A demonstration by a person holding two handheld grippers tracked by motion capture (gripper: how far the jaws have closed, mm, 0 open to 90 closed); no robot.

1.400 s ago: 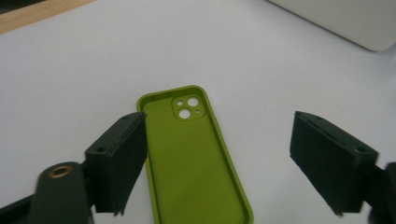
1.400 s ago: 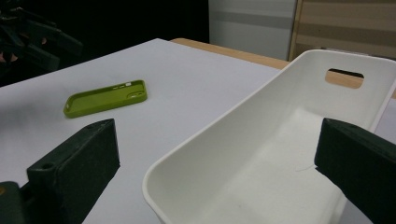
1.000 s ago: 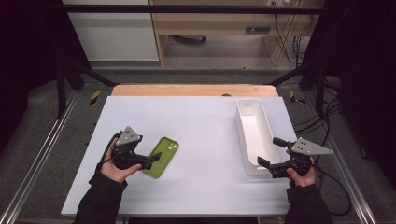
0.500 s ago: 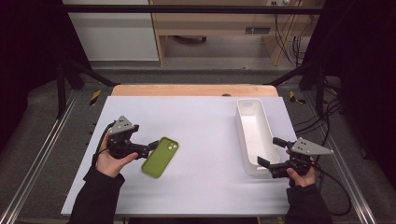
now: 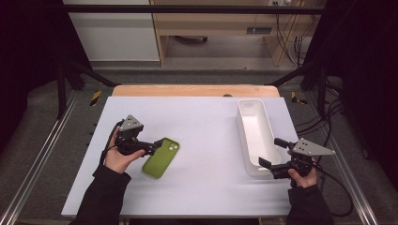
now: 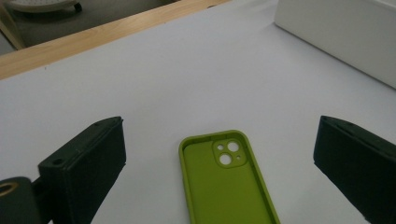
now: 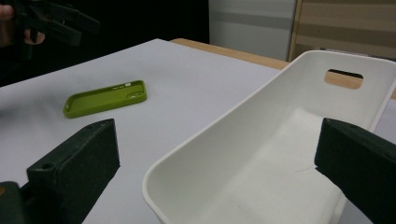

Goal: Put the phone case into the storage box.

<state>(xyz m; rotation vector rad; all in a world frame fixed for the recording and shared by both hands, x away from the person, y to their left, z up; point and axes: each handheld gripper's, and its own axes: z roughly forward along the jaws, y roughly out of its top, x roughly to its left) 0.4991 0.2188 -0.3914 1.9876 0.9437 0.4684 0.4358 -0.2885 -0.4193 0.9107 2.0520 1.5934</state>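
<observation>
A lime-green phone case lies flat on the white table, left of centre in the high view, its long axis slanting from lower left to upper right. It is empty and lies with its open inner side up, the raised rim all round. The camera cutout, with two round lens holes and a smaller one beside them, sits at its upper right end. In the left gripper view the case fills the lower middle of the frame; in the right gripper view it lies at middle left, side-button cutouts showing along its edge.
</observation>
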